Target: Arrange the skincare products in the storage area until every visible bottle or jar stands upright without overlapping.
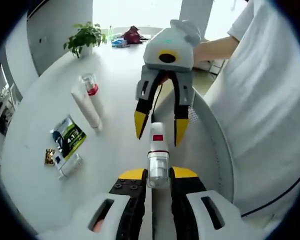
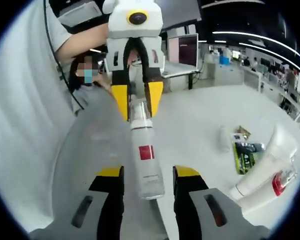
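White round surface [image 1: 115,85], glossy, curved edge running along the person's side. A person in a white shirt [image 1: 270,100] stands close against that edge.

Left gripper [image 1: 157,175]: fingers clamped on the clear cap end of a slim white bottle [image 1: 158,145] with a red square label, held off the surface and lying along the line of the fingers. Right gripper [image 2: 142,172]: fingers apart, one on each side of the bottle's base end; whether they touch it, cannot tell. The two grippers face each other with the bottle between them.

On the surface, well apart from the bottle: two white tubes [image 1: 87,106] lying flat side by side, one with a clear cap over a red part [image 1: 90,84]. Near them a green-and-black sachet [image 1: 68,137], flat, with a small clear bottle just beside it and a small gold-brown item [image 1: 49,157] at its outer side.

Far side of the surface: potted green plant [image 1: 85,36], dark red bag [image 1: 132,35]. Bright window behind. In the right gripper view, an open office: monitor [image 2: 186,49], desks, ceiling strip lights [image 2: 250,35].
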